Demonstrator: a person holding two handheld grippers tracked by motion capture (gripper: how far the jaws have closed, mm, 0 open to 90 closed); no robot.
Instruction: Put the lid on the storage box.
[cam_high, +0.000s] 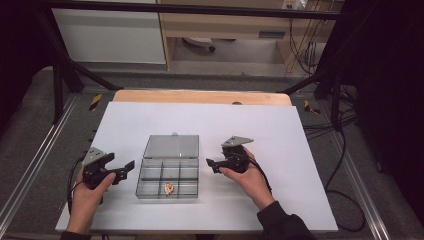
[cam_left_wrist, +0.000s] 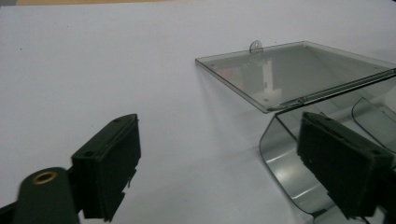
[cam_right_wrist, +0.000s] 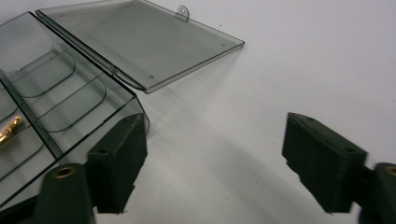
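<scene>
While I look from the high view, the clear grey plastic box (cam_high: 168, 178) lies in the middle of the white sheet (cam_high: 280, 145) on the table, with its lid (cam_high: 172, 146) folded back flat behind it. Dividers cut it into small compartments, and a small gold piece (cam_high: 169, 188) lies in a front one. My left gripper (cam_high: 125, 170) is just beside the box's left side and my right gripper (cam_high: 212, 165) just beside its right side; both hold nothing.

From the left gripper view, my jaws stand wide apart and empty, and the rounded corner of the box (cam_left_wrist: 289, 163) is between them, near the right jaw.

From the right gripper view, the jaws are also apart and empty over the sheet, beside the box (cam_right_wrist: 60, 98). The gold piece (cam_right_wrist: 9, 128) shows at the left edge. I can read no writing anywhere.
</scene>
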